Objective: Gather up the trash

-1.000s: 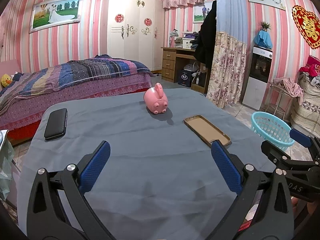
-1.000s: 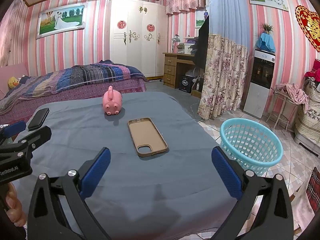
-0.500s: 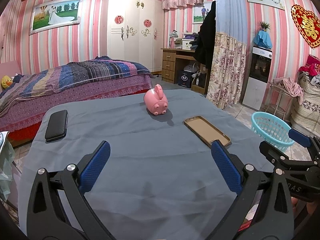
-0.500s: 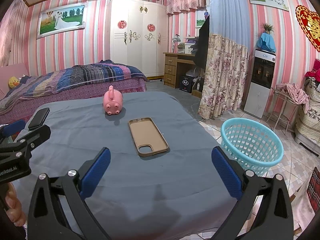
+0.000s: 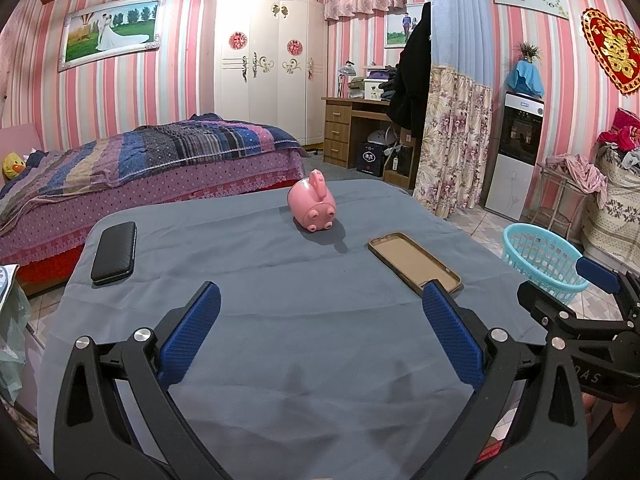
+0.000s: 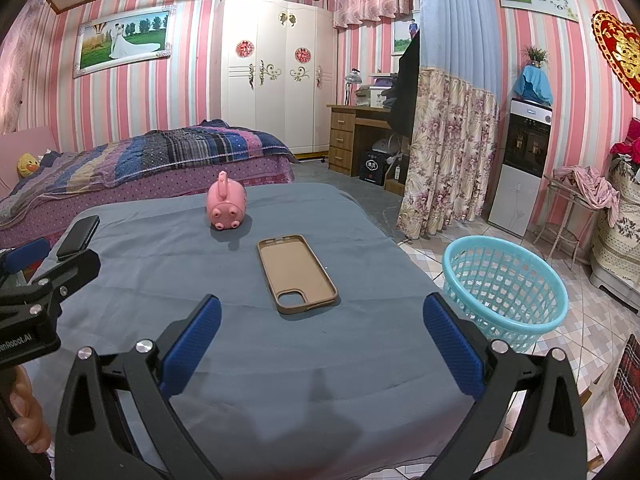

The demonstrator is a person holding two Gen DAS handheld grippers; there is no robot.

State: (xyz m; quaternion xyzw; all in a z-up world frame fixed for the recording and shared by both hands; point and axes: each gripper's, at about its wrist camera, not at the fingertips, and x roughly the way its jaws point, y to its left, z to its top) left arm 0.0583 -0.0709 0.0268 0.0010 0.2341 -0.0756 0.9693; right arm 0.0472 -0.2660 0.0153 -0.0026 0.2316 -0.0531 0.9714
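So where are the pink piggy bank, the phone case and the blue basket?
piggy bank (image 6: 226,206): right wrist view, middle of its body.
phone case (image 6: 294,272): right wrist view, its tan inside face.
basket (image 6: 506,296): right wrist view, inner wall, on the floor beside the table.

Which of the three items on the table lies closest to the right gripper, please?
The brown phone case, lying open side up just ahead of the right gripper; the pink pig and black case sit farther away.

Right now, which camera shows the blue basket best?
The right wrist view: the blue basket shows whole on the floor beside the table, open mouth and lattice wall visible. In the left wrist view it sits at the frame's right edge, partly covered by the right tongs.
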